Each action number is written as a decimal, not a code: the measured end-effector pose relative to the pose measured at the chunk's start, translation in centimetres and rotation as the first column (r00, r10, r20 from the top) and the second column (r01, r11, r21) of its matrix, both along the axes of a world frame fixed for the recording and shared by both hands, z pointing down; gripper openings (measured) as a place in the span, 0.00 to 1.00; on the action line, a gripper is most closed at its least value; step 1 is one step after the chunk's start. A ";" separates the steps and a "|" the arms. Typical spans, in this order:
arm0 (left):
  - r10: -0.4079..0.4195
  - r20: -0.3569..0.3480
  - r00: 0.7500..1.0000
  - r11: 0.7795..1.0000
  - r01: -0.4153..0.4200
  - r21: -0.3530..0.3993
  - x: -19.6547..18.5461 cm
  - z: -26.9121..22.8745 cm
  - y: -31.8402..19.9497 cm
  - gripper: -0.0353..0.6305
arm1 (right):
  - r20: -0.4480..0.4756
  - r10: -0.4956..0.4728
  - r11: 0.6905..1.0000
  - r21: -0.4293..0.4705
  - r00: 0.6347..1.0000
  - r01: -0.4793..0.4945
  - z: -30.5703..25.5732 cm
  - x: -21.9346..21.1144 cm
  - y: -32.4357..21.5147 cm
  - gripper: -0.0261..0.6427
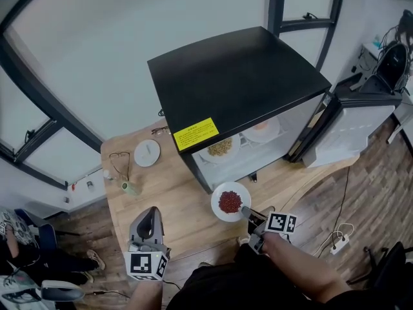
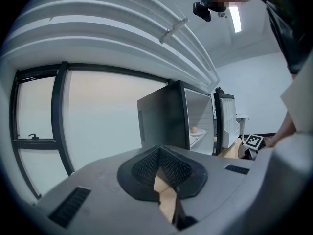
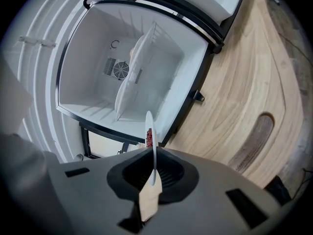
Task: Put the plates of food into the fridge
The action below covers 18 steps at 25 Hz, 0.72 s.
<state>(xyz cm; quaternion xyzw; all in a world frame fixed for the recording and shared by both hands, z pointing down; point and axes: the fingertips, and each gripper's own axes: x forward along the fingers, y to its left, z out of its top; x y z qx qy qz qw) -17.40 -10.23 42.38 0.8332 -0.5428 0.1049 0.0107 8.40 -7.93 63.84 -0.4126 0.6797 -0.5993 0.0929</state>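
Pinching the near rim of a round white plate of red chopped food (image 1: 230,201) in the right hand-held gripper (image 1: 246,213), jaws pressed almost together on the thin edge, plate edge-on in the right gripper view. Nothing in the left hand-held gripper (image 1: 153,213), pads closed tip to tip, off to the left of the right one, over the light wooden desk (image 1: 187,218).

Ahead and left of the left hand-held gripper, on the desk: one small pale-green cup (image 1: 131,188), one pair of thin-rimmed glasses (image 1: 119,163), one bare white round dish (image 1: 147,152).

Just beyond the held plate, one open black-topped mini fridge (image 1: 239,76) with white interior, white-lined door (image 1: 352,124) swung out to the right.

Three plates of food in all: one held, two on the fridge shelf, namely a white plate of yellowish food (image 1: 221,147) and, right of it, a white plate of pale orange food (image 1: 261,129).
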 end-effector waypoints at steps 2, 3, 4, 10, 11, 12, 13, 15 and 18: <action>0.001 -0.001 1.000 1.000 -0.001 0.001 0.6 -0.1 -0.5 0.06 | 0.000 0.008 1.000 -0.003 1.000 -0.008 0.1 0.9 -0.4 0.08; 0.001 -0.002 1.000 1.000 -0.001 0.003 0.9 -0.1 -0.7 0.06 | 0.000 0.012 1.000 -0.004 1.000 -0.012 0.1 1.3 -0.6 0.08; 0.000 -0.002 1.000 1.000 0.000 0.004 1.1 -0.2 -0.9 0.06 | 0.000 0.015 1.000 -0.005 1.000 -0.015 0.2 1.7 -0.8 0.08; -0.024 0.004 1.000 1.000 0.024 0.001 1.4 -0.2 -1.6 0.06 | 0.002 0.019 1.000 -0.013 1.000 -0.019 0.5 3.0 -2.3 0.08; -0.030 0.005 1.000 1.000 0.030 -0.001 1.4 -0.1 -1.7 0.06 | 0.001 0.018 1.000 -0.013 1.000 -0.018 0.5 3.1 -2.7 0.08; -0.035 0.006 0.999 0.999 0.035 -0.004 1.3 0.1 -1.8 0.06 | 0.001 0.017 1.000 -0.013 1.000 -0.017 0.6 3.3 -3.0 0.08; -0.040 0.007 0.999 0.999 0.040 -0.008 1.3 0.2 -1.9 0.06 | 0.001 0.015 1.000 -0.013 1.000 -0.015 0.6 3.4 -3.4 0.08; -0.050 0.007 0.999 0.999 0.051 -0.013 1.3 0.4 -2.0 0.06 | 0.000 0.012 1.000 -0.012 1.000 -0.012 0.7 3.7 -4.0 0.08; -0.071 0.002 0.998 0.997 0.071 -0.016 1.3 0.6 -2.4 0.06 | -0.005 0.006 1.000 -0.015 1.000 -0.006 0.7 4.0 -5.0 0.08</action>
